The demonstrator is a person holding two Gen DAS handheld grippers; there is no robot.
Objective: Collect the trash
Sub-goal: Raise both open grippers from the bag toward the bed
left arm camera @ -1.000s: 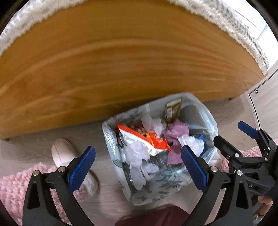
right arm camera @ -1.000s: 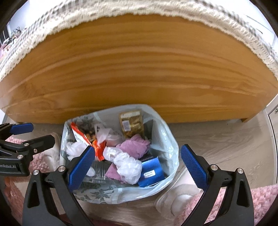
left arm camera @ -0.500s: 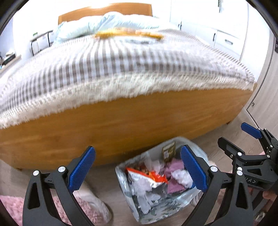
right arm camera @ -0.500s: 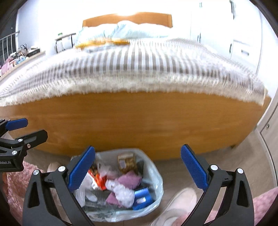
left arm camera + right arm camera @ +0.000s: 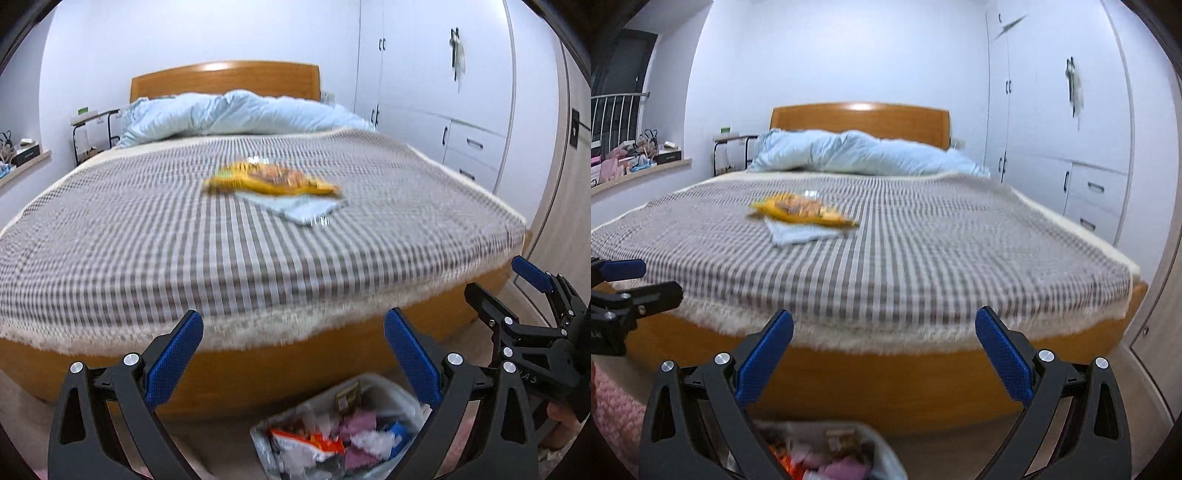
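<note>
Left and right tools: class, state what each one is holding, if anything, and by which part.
Nothing is held. The left tool and the right tool are both open and empty; the yellow snack bag lies untouched on the bed.

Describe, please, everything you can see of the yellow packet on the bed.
The yellow packet is a flat, crinkled snack wrapper, glossy like foil or plastic, with a brownish printed picture; motion blur hides any text. It lies flat mid-bed on the striped bedspread, partly overlapping a pale blue folded cloth. Nothing grips it.
</note>
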